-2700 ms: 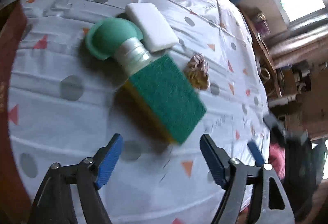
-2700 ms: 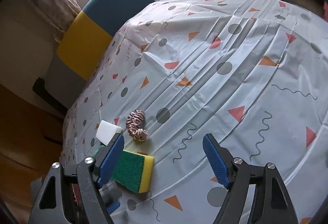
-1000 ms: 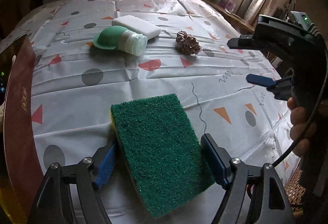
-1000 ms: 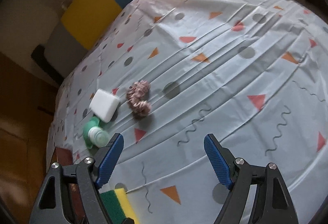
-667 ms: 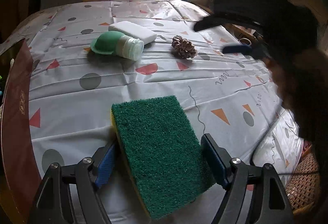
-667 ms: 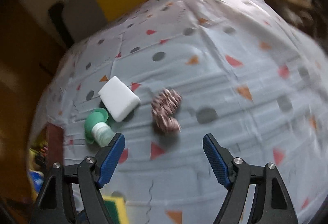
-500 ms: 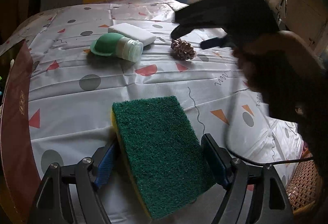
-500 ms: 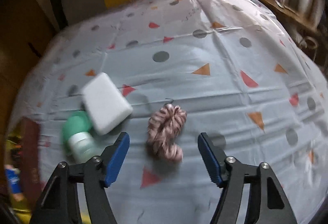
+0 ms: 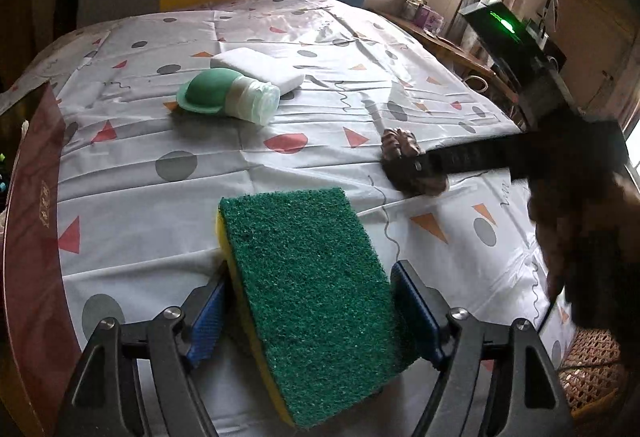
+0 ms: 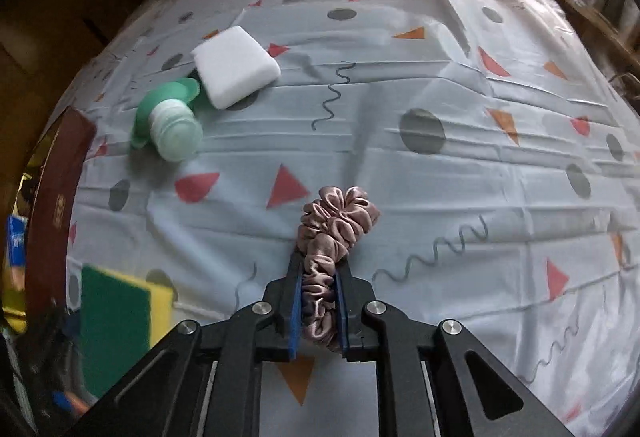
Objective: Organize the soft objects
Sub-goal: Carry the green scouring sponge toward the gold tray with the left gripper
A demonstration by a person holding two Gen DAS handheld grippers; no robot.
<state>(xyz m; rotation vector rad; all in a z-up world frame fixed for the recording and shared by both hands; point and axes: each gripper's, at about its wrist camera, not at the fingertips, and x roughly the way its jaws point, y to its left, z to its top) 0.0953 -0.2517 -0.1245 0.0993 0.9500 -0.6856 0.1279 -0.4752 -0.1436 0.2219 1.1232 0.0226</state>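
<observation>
On the patterned cloth of the surface (image 10: 460, 85) the sorting looks partly begun and far from finished; four soft things are in view and none has reached any obvious gathering spot, so the judgement rests on how they lie. At the right tongs (image 10: 319, 311) the jaws have just been closing and now stand pinched on the pink scrunchie (image 10: 334, 233), whose near end is squeezed between the blue pads while its far loop bunches out ahead on the cloth; whether it has left the cloth I cannot tell. The left tongs (image 9: 316, 313) straddle the green-and-yellow sponge (image 9: 312, 285), jaws wide; the left pad sits against the sponge's yellow edge and the right pad close beside the green face, but firm pressure does not show, so I read them as open around it rather than gripping. Well beyond, the white sponge block (image 9: 258, 71) and the green squeeze bottle (image 9: 234, 99) lie touching each other, untouched by either tool; those two appear still to be dealt with. A dark red box edge (image 9: 30, 221) runs along the left; whether it is the destination is unclear.
</observation>
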